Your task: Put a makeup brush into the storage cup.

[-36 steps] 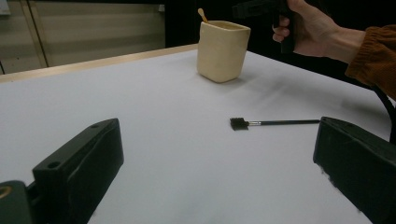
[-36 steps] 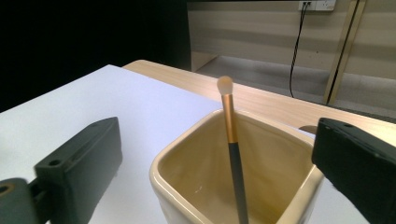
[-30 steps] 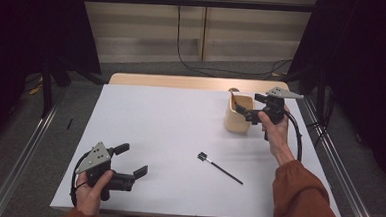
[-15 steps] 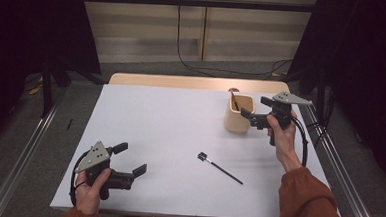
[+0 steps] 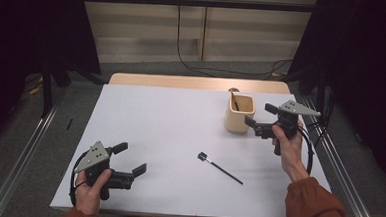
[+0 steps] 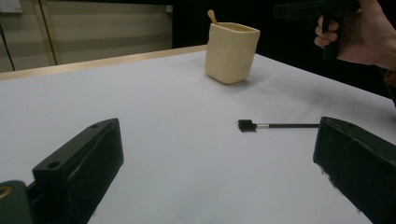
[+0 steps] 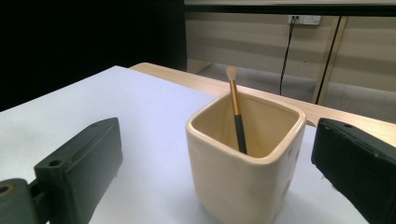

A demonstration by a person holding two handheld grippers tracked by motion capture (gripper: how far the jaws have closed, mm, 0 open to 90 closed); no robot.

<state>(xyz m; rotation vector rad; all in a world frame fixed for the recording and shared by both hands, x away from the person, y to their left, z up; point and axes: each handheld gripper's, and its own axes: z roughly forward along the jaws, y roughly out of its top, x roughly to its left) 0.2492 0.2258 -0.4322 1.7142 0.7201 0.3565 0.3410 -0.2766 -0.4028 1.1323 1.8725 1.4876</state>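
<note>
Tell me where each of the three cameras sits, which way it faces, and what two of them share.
High view: above the person's side, looking forward and down on the white table; both forearms, left gripper and right gripper show.
Left gripper view: low over the table, facing the black brush and cream cup; own open jaws, plus the other hand.
Right gripper view: close beside the cup, facing the brush standing in it; own open jaws.
Shared: all three show the cup.
</note>
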